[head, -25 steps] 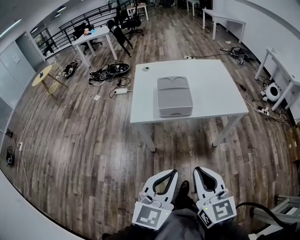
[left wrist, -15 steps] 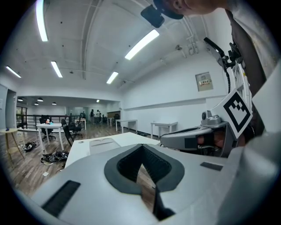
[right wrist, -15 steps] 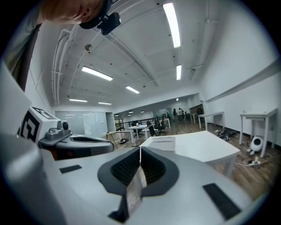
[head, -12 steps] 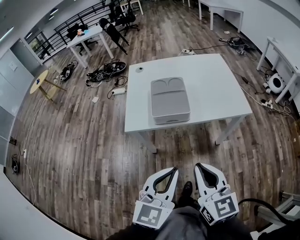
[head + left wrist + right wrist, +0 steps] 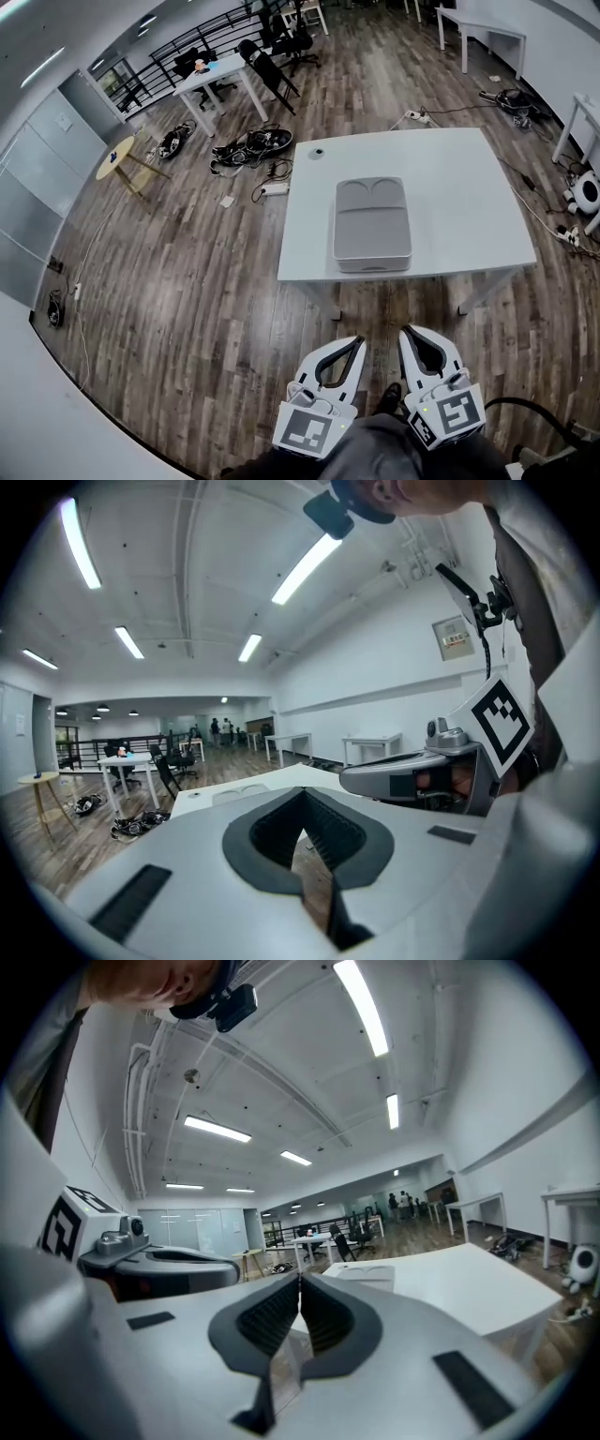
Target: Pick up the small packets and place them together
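On white table (image 5: 469,187), grey case (image 5: 372,225) nearer; left gripper (image 5: 359,341), right gripper (image 5: 408,332) closed.

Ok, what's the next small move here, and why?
Probably step up to the white table: the left tool and right tool are shut, empty and short of it, and no packets show, only a grey case on it.

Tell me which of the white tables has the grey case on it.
The nearest, big white table: the grey case sits by its near edge. The far white table by the chairs has no case.
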`<state>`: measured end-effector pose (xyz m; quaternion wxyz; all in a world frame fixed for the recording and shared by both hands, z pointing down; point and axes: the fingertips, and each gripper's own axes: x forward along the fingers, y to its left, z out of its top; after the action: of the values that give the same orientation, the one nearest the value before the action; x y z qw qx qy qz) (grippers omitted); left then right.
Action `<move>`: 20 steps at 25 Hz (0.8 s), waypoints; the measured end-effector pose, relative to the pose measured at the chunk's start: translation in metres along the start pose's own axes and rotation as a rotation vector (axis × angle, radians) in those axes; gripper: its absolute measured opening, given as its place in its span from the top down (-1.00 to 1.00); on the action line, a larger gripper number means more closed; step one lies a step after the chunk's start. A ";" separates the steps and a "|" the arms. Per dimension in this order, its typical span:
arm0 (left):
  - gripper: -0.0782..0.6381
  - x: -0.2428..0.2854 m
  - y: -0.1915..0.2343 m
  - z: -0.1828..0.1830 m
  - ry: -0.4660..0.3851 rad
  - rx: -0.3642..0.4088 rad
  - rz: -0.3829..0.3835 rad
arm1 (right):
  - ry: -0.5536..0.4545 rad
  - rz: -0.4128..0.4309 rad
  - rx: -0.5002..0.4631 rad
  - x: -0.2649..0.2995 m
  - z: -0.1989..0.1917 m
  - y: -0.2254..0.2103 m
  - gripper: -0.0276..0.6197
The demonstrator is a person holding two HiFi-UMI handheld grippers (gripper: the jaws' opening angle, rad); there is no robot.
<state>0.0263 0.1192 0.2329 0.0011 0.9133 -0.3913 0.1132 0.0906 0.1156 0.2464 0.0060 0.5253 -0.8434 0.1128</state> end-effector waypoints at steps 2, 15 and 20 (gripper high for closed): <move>0.78 0.002 0.004 -0.007 0.010 -0.008 0.023 | 0.014 0.035 0.007 0.010 -0.004 0.001 0.90; 0.78 0.035 0.080 -0.016 -0.003 -0.031 -0.016 | 0.049 0.004 -0.018 0.090 -0.002 0.002 0.90; 0.78 0.055 0.109 -0.022 -0.007 -0.045 -0.079 | 0.076 -0.036 -0.025 0.126 -0.007 0.002 0.90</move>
<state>-0.0190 0.0064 0.2562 0.0246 0.9281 -0.3574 0.1011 0.0319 0.0062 0.2687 0.0465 0.5357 -0.8343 0.1219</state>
